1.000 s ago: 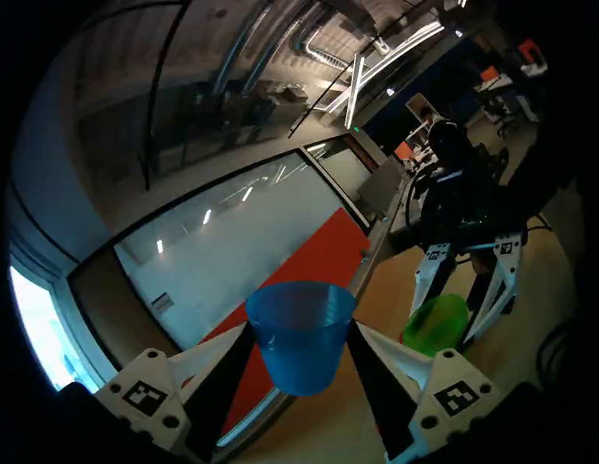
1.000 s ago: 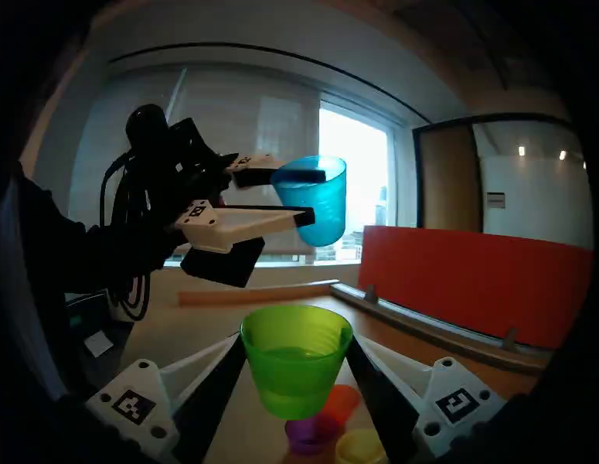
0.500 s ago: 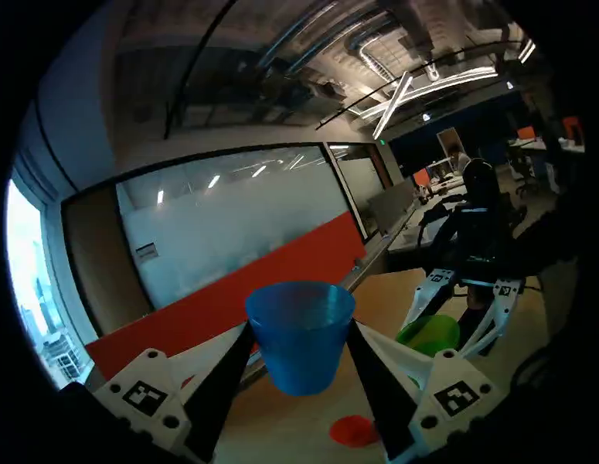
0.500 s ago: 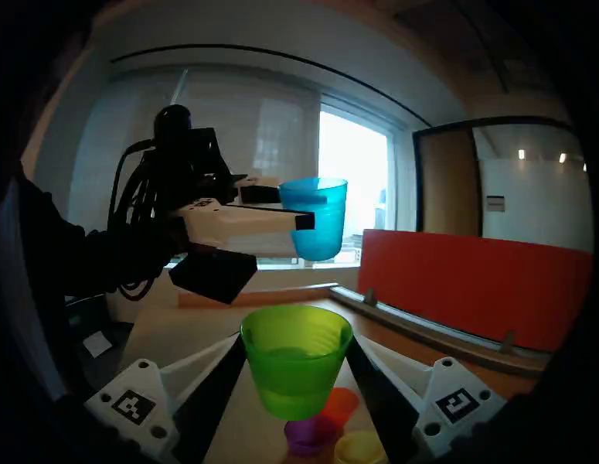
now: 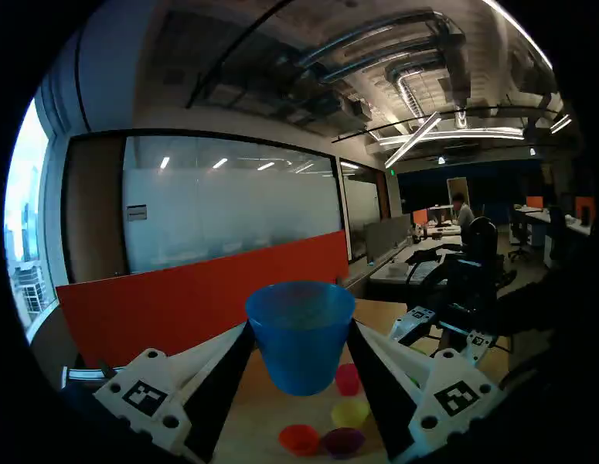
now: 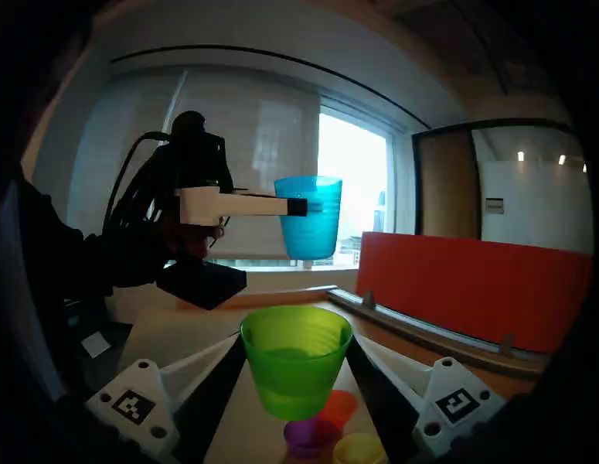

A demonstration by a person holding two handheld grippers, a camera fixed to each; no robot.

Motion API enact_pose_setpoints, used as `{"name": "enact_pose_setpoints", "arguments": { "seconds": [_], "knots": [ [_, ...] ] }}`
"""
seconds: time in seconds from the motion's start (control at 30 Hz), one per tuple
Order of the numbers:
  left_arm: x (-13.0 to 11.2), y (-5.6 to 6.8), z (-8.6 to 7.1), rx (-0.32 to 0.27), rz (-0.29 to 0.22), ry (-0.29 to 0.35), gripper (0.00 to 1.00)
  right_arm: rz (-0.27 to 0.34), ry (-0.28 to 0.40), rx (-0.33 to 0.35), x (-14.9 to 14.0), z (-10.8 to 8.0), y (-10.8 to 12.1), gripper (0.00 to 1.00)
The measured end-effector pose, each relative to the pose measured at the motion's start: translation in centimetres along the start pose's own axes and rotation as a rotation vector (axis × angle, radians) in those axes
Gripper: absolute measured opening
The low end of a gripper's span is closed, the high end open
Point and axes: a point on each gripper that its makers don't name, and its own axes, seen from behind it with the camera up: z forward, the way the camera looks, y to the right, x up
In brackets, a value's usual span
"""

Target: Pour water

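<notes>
Blue cup (image 5: 301, 352), clenched in my left tongs (image 5: 299, 334), has levelled from its tilt to upright, above the table (image 6: 171, 332). Green cup (image 6: 296, 367), gripped by my right tongs (image 6: 296, 344), holds water. I judge pouring complete.

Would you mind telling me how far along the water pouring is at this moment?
Done, it seems: the green cup, clamped in the right tongs, already holds liquid low down. In hand: the left tongs grip the blue cup upright in the air, with no stream falling. Left: I cannot tell whether the blue cup is empty; if not, it needs tipping, then probably setting both cups on the table.
</notes>
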Motion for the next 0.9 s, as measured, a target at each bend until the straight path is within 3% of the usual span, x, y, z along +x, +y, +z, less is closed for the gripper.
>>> {"name": "enact_pose_setpoints", "arguments": {
  "seconds": [0.17, 0.47, 0.9],
  "knots": [
    [-0.1, -0.1, -0.2, 0.0, -0.016, -0.003, 0.83, -0.004, -0.002, 0.002, 0.1, 0.1, -0.2, 0.9],
    [-1.8, -0.8, -0.8, 0.023, 0.011, -0.049, 0.83, 0.003, -0.007, 0.004, -0.1, 0.1, -0.3, 0.9],
    [-3.8, -1.6, -1.9, 0.035, -0.016, -0.097, 0.83, 0.032, -0.039, 0.005, -0.5, -0.9, -0.3, 0.9]
  ]
}}
